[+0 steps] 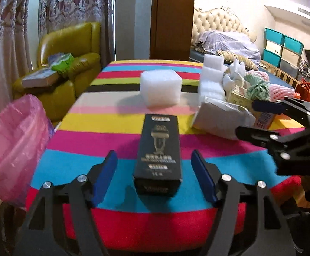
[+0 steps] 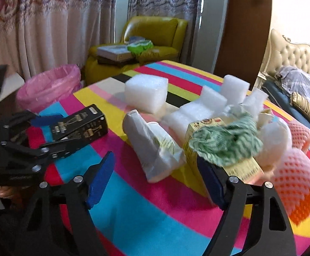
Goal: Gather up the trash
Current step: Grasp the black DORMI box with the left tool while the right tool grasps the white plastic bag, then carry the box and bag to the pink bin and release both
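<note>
On the striped table, my left claw is spread wide around the black box, not squeezing it. The pink bin bag beside the table looks empty. In my right view, my right claw gapes, holding nothing, before the paper bag, foam, yellow carton and fruit nets. Curtains and a yellow chair stand behind.
</note>
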Motion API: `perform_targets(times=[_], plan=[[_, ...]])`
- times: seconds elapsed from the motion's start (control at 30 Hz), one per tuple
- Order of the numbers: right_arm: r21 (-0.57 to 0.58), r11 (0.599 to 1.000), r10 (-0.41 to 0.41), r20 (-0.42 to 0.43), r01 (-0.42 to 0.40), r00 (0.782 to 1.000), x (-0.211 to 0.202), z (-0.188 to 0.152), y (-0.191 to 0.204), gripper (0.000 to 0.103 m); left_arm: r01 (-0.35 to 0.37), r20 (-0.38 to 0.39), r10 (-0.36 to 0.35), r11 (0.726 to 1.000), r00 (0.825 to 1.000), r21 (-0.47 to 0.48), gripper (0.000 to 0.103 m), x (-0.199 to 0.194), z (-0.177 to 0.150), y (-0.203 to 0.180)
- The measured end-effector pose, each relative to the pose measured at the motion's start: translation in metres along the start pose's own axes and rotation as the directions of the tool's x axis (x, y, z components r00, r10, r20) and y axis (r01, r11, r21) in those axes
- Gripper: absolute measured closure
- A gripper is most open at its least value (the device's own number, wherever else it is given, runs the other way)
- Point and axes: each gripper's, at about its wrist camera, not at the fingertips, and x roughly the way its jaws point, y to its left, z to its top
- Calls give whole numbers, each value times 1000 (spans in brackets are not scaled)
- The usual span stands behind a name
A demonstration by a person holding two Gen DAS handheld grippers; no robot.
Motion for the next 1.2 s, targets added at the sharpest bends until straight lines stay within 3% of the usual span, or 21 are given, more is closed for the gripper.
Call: perform_targets(times=[0.1,0.2,0.27,0.3,0.47,0.97,1.2], plan=[[13,1000,16,-47,-15,999,18,5,-5,36,26,-28,-27,999,999,-25,36,8,1,4],[-24,1000,-8,-63,6,998,27,5,1,37,41,-57,-43,999,997,-36,57,17,-1,5],[-50,999,-19,-64,16,998,30,3,6,40,52,-63,-55,998,997,-38,63,18,-4,4],[-66,997,-37,-56,34,998,30,1,8,46,47,-56,-49,998,997,-34,63,18,-5,4],[-36,999,-11,-14,11,1000,21,-6,12,52,17,-33,-18,1000,999,-19,64,13,-9,2],[59,998,-26,107,20,994,-15,-15,7,53,-35,99,41,998,994,-55,64,-19,-21,11],[-1,1000,13,128,-13,992,-15,4,27,53,-81,180,101,990,979,-111,64,-46,-23,35]])
